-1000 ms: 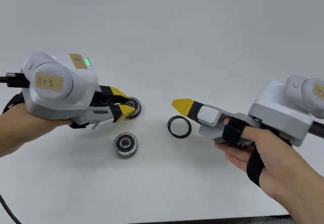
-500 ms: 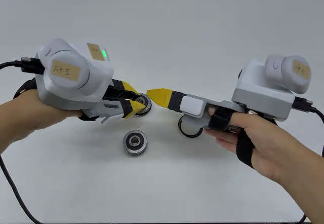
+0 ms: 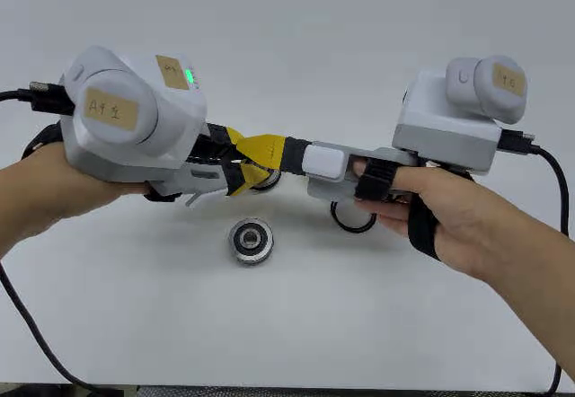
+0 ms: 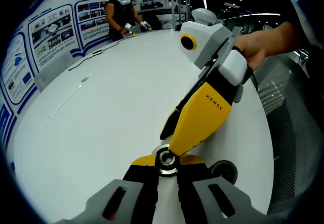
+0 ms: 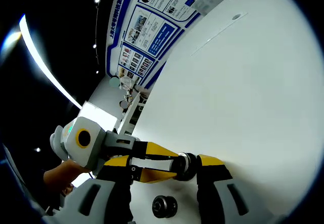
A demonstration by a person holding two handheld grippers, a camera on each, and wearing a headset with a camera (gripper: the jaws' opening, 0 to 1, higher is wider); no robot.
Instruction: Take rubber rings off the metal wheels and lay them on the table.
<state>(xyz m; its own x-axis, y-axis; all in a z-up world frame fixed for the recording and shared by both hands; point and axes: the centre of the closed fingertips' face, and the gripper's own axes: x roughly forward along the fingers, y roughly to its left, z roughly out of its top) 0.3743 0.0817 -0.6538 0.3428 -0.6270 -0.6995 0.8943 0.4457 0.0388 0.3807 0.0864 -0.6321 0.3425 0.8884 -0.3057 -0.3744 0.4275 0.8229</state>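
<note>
Near the middle of the table (image 3: 377,74), the left gripper (image 4: 167,159) is pinching a metal wheel (image 5: 186,166) while the right gripper (image 3: 254,152) is bracketing its rim, apparently the ring-stripping step. Whether the right jaws are biting cannot be told. Next move: grip the rubber, peel it off. A second wheel (image 3: 251,240) is lying nearer the front edge; a rubber ring (image 3: 350,231) is lying half-hidden beneath the right gripper.

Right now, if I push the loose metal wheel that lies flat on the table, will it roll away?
Probably not: the metal wheel lies flat on its face, so it should slide, not roll. Being metal, it is likely heavy for its size. Its black rubber ring may add some grip.
</note>
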